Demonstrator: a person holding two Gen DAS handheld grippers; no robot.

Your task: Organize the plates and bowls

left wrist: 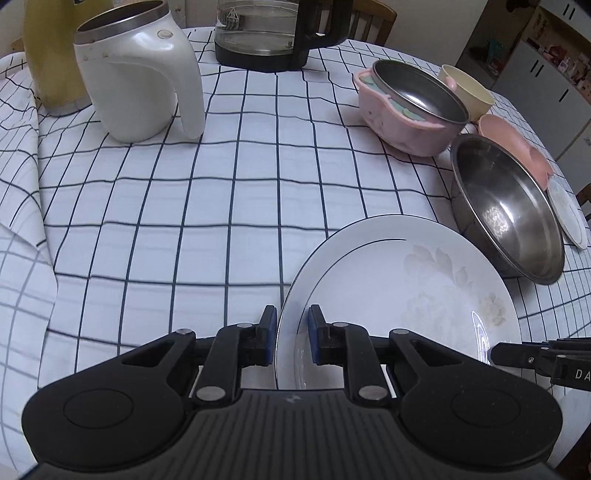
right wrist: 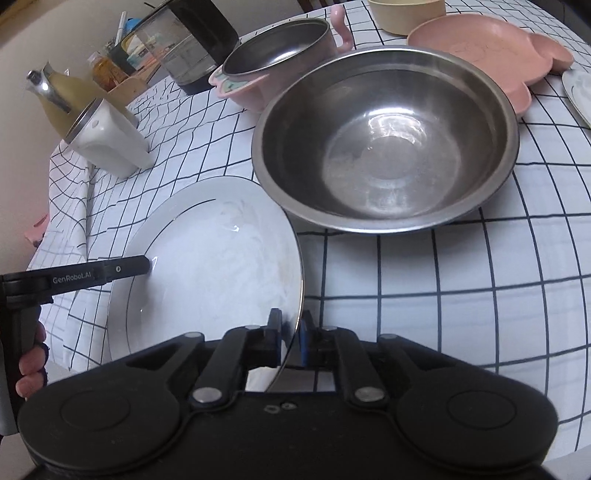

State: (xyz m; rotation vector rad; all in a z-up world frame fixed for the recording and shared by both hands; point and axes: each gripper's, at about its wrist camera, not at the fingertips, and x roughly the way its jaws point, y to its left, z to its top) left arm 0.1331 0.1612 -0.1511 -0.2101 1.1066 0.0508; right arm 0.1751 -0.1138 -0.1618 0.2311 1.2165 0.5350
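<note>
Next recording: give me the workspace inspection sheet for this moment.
Surface: checked tablecloth, creased at its left edge.
Job's things: white plate tilted; steel bowl; pink pot with a steel insert; cream bowl; pink dish; small plate.
Clutter: white jug, glass kettle, yellow flask.
Grippers: left gripper and right gripper both clamp the white plate's rim.
Cables: nothing seen.
Surroundings: chair, cupboards.
</note>
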